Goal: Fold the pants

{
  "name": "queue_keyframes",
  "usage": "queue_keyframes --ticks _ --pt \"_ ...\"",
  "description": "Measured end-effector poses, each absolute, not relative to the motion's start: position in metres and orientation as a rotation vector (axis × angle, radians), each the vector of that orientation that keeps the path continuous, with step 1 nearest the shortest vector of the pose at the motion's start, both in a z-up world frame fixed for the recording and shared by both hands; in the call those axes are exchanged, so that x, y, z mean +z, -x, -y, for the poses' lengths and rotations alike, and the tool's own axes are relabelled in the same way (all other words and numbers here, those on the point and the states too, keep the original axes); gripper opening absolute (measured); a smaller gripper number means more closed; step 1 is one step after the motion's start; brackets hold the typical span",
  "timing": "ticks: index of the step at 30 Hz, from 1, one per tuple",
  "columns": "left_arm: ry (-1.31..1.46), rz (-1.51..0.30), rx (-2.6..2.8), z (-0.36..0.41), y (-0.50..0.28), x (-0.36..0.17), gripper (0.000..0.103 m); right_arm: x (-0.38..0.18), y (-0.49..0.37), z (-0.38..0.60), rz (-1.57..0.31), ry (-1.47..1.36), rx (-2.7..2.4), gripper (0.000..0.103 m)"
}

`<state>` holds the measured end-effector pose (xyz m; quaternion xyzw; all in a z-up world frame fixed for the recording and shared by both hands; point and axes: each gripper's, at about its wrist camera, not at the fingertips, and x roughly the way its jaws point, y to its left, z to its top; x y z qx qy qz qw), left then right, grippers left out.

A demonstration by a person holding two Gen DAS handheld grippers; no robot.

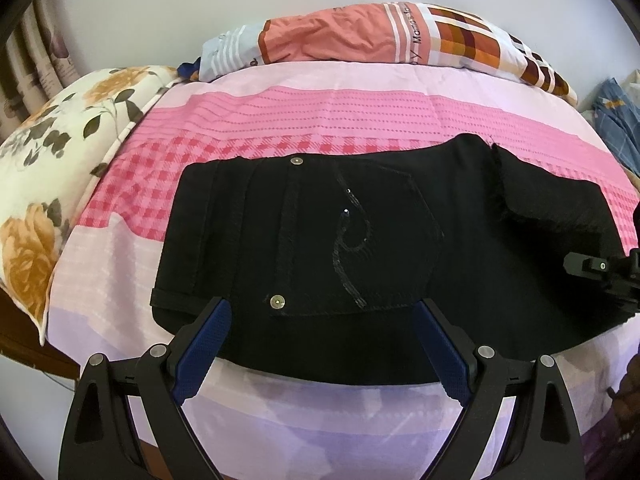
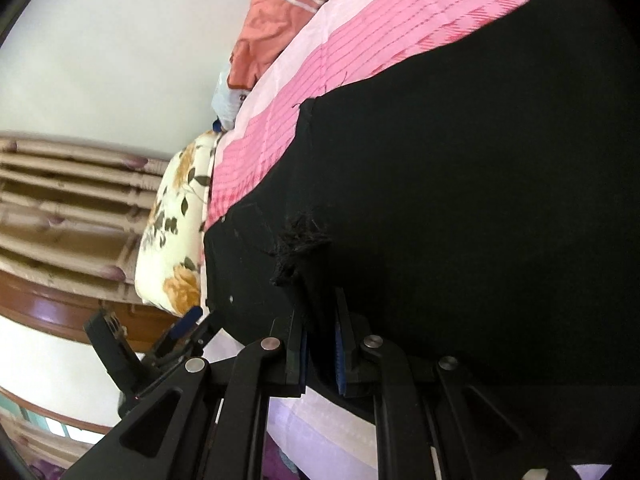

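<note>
Black pants (image 1: pixel 320 240) lie on the pink bed sheet (image 1: pixel 304 112), back pocket with sequin swirl facing up and a leg folded over on the right with its frayed hem (image 1: pixel 500 184) on top. My left gripper (image 1: pixel 323 306) hovers open over the near edge of the pants, with nothing pinched between its blue pads (image 1: pixel 200 348). In the right wrist view my right gripper (image 2: pixel 320 320) is shut on black pants (image 2: pixel 480 200) fabric just below the frayed hem (image 2: pixel 300 248). The right gripper (image 1: pixel 600 276) also shows at the right edge of the left view.
A floral pillow (image 1: pixel 48 168) lies at the left edge of the bed. An orange patterned pillow (image 1: pixel 380 36) sits against the wall at the head. Curtains (image 2: pixel 60 184) and a wooden frame (image 2: pixel 52 308) stand beyond. Blue cloth (image 1: pixel 616 120) lies at far right.
</note>
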<state>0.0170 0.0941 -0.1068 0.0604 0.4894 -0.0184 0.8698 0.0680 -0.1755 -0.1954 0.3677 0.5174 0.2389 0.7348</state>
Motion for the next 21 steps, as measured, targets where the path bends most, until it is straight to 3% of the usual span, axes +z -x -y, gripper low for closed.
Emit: queue_keyframes --ticks 21 --pt "-0.126 -1.053 -0.047 -0.096 -0.018 -0.114 0.092 -0.197 -0.065 0.15 -1.197 -0.716 0.55 0.016"
